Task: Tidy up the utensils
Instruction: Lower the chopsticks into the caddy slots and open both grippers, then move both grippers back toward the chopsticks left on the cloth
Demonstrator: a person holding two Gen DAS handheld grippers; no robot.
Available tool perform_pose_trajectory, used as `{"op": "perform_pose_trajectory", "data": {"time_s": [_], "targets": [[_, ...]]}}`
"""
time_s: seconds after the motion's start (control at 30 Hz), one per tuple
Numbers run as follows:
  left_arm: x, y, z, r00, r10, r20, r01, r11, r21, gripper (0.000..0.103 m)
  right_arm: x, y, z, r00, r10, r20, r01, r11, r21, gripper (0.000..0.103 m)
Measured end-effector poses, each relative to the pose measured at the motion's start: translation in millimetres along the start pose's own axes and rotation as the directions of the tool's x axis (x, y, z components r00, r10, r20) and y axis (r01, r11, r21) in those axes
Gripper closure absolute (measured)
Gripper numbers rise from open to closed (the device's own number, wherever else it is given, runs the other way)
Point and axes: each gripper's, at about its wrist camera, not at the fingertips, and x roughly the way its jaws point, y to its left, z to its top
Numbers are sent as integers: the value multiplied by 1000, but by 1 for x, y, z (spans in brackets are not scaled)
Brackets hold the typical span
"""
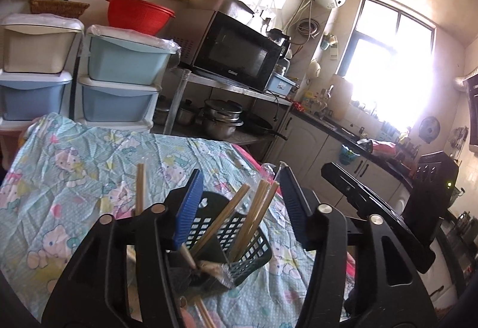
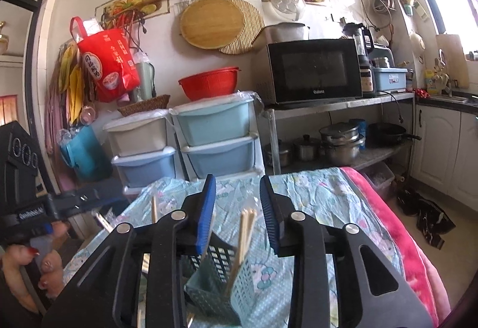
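A slotted utensil basket [image 1: 236,241] is seen standing on a surface covered by a cartoon-print cloth [image 1: 89,166], with several wooden chopsticks [image 1: 257,214] leaning upright inside it. The left tool [image 1: 239,202] is held wide above the basket, its 2 blue-padded fingers [image 1: 191,205] spread to either side and nothing gripped between them. 1 further chopstick [image 1: 139,190] is seen upright just left of that tool; what it stands in cannot be told. In the right wrist view, the right tool [image 2: 237,208] is likewise held wide and empty over the basket [image 2: 227,277], where a bundle of chopsticks [image 2: 243,238] is seen leaning in it. The person's hand [image 2: 35,271], with red-painted nails, is shown at the left edge gripping a black handle. A microwave [image 2: 313,71] and stacked blue storage drawers [image 2: 215,133] are seen behind the surface.
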Motion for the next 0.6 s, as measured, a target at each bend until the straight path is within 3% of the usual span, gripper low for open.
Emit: {"op": "perform_pose_trajectory", "data": {"time_s": [0.2, 0.37, 0.6], "targets": [[-16, 4, -4, 1000, 21, -6, -21, 1000, -16, 37, -5, -1, -10, 998, -9, -61, 8, 1000, -6, 62], [-27, 4, -11, 998, 54, -23, -54, 999, 0, 13, -11, 1, -18, 996, -2, -94, 1, 1000, -10, 53], [-37, 8, -25, 995, 91, -41, -91, 996, -1, 11, -18, 10, -29, 991, 22, -133, -25, 999, -21, 46]]}}
